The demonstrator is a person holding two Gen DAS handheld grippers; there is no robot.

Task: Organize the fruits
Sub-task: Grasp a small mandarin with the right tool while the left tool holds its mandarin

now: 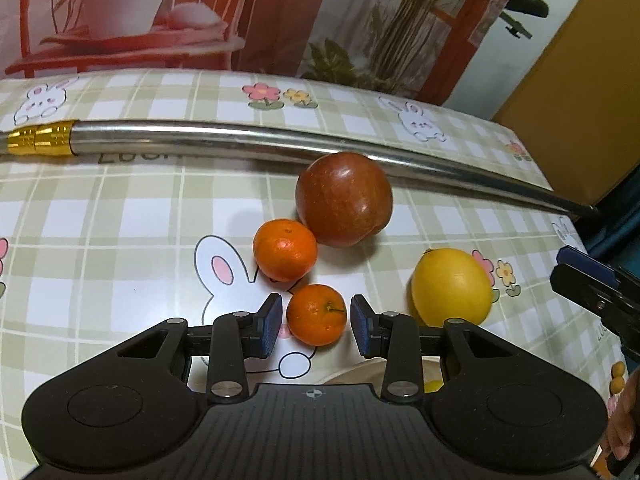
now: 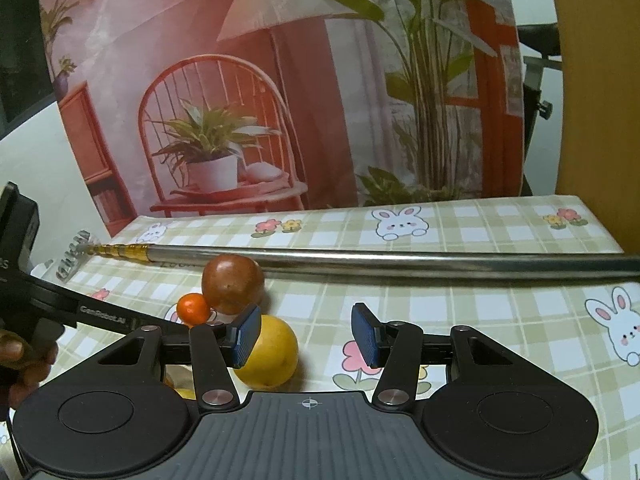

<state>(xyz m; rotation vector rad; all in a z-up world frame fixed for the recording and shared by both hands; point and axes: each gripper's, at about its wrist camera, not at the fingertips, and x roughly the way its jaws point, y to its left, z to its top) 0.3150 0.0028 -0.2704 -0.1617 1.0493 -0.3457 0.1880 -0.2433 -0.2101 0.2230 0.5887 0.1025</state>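
Note:
In the left wrist view a small mandarin (image 1: 316,314) lies on the table between the blue pads of my left gripper (image 1: 316,325), which is open with small gaps on both sides. A second mandarin (image 1: 285,249) and a red apple (image 1: 344,199) sit just beyond it, touching. A yellow citrus fruit (image 1: 451,286) lies to the right. In the right wrist view my right gripper (image 2: 306,335) is open and empty; the yellow fruit (image 2: 269,354) sits under its left pad, with the apple (image 2: 232,278) and a mandarin (image 2: 193,307) farther back left.
A long steel telescopic rod (image 1: 248,139) with a gold collar lies across the checked bunny tablecloth (image 1: 100,216) behind the fruit; it also shows in the right wrist view (image 2: 400,259). A printed backdrop stands behind the table. The right gripper's body (image 1: 600,292) shows at the right edge.

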